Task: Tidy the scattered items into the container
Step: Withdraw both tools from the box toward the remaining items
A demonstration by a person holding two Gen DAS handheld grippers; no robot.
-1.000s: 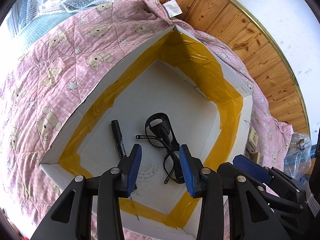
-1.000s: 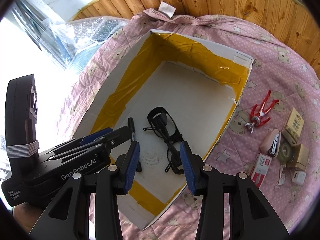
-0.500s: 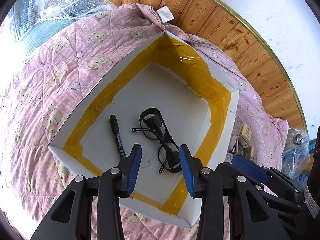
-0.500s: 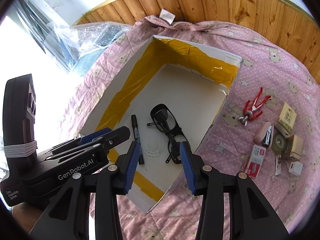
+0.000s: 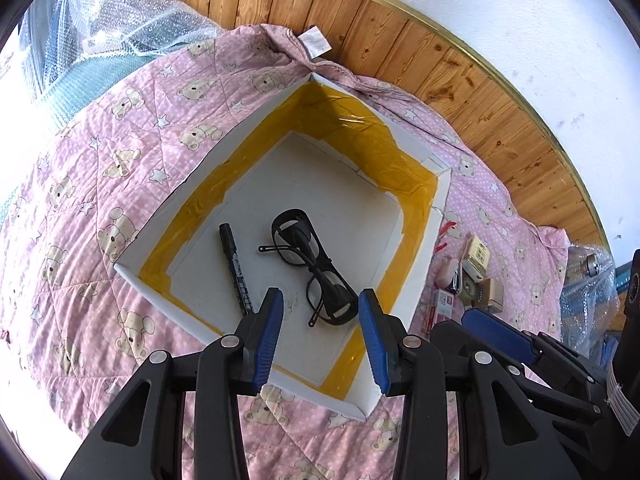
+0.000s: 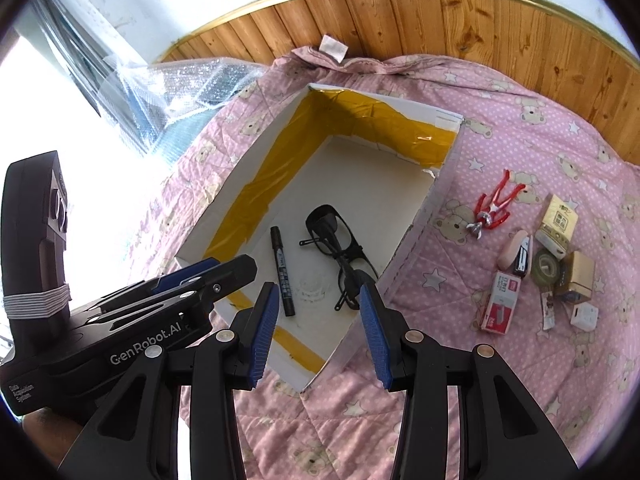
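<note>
Across the left wrist view, the box (image 5: pixel 424 240) fills mid-frame, white walls with yellow tape lining, its near corner low centre and its right wall edge-on to the clutter at right. Marker (image 5: pixel 236 270) and glasses (image 5: pixel 310 272) lie apart on the box floor; the floor's upper half is bare. Left gripper (image 5: pixel 320 336) hangs over the near corner, jaws apart, holding and touching nothing. Quilt (image 5: pixel 120 168) covers the surface; wood panelling (image 5: pixel 460 76) and a white wall curve along the upper right; bubble wrap (image 5: pixel 120 20) sits upper left.

Over in the right wrist view, the box (image 6: pixel 256 184) lies centre-left, marker (image 6: pixel 283 270) left of glasses (image 6: pixel 340 256). Right gripper (image 6: pixel 318 328) hangs above the near wall, jaws apart and empty. Left gripper body (image 6: pixel 168 312) crosses the lower left. At right on the quilt (image 6: pixel 520 380), outside the box, lie a red figure (image 6: pixel 496 210), stapler (image 6: pixel 518 252), staple box (image 6: pixel 498 302), tape roll (image 6: pixel 546 266) and small cartons (image 6: pixel 580 280), closely grouped. Quilt between box and group is bare.
</note>
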